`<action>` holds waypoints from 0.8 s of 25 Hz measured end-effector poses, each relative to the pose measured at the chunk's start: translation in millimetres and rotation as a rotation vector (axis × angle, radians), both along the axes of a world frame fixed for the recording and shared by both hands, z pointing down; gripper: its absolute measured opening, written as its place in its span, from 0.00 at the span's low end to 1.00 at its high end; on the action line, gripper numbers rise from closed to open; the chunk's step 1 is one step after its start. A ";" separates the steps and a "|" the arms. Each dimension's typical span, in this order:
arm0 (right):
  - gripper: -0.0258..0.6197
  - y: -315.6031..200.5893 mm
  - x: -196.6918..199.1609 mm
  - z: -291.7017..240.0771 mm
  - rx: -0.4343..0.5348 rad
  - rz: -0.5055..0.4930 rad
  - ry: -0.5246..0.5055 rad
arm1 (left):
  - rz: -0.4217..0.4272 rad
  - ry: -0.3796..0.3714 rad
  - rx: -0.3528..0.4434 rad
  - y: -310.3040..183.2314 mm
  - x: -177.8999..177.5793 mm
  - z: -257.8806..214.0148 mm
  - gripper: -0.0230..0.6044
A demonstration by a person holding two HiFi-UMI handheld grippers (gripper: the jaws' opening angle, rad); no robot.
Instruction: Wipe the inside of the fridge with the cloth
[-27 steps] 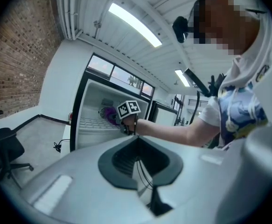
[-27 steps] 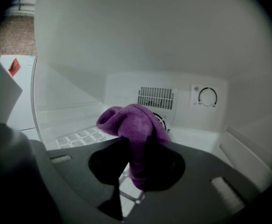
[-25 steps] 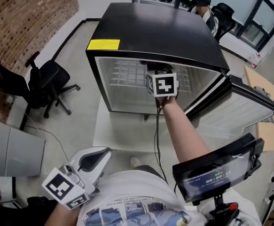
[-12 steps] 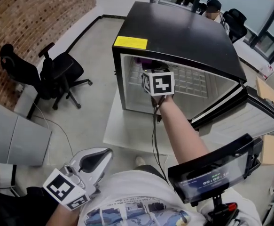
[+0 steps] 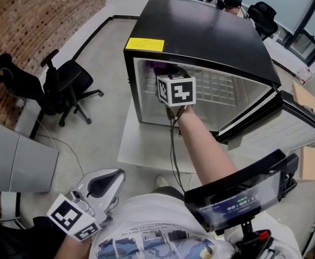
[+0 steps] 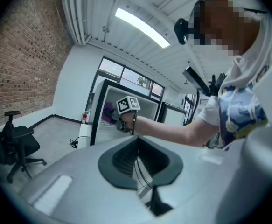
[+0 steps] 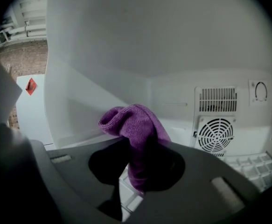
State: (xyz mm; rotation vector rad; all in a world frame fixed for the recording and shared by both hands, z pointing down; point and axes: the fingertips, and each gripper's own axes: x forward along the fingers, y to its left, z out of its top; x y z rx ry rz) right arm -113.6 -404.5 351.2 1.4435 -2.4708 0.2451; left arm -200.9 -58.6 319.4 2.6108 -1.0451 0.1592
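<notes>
Right gripper view: right gripper (image 7: pixel 142 171) clamped on purple cloth (image 7: pixel 136 125), fridge (image 7: pixel 103 55) rear-left corner | likely soft, light; pinch mid-bunch | left gripper (image 6: pixel 147 190) jaws together, empty

A bunched purple cloth (image 7: pixel 136 125) is held up inside the open black fridge (image 5: pixel 200 31), near its white left wall.

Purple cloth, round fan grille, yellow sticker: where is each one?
purple cloth (image 7: pixel 136 127), right gripper view, on its bunched middle.
round fan grille (image 7: pixel 216 135), right gripper view, on its hub.
yellow sticker (image 5: pixel 144 45), head view, on its middle.
</notes>
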 end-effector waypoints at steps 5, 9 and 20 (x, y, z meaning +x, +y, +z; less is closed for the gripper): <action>0.16 6.6 37.3 -16.1 0.037 0.066 0.008 | 0.055 0.007 -0.002 -0.3 10.2 -0.7 0.05; 0.16 12.7 83.3 -27.8 0.064 0.148 0.014 | 0.118 0.014 -0.001 -0.8 24.6 -1.3 0.05; 0.16 36.0 201.4 -26.3 0.055 0.369 0.125 | 0.278 0.030 0.009 -3.1 71.3 -4.4 0.05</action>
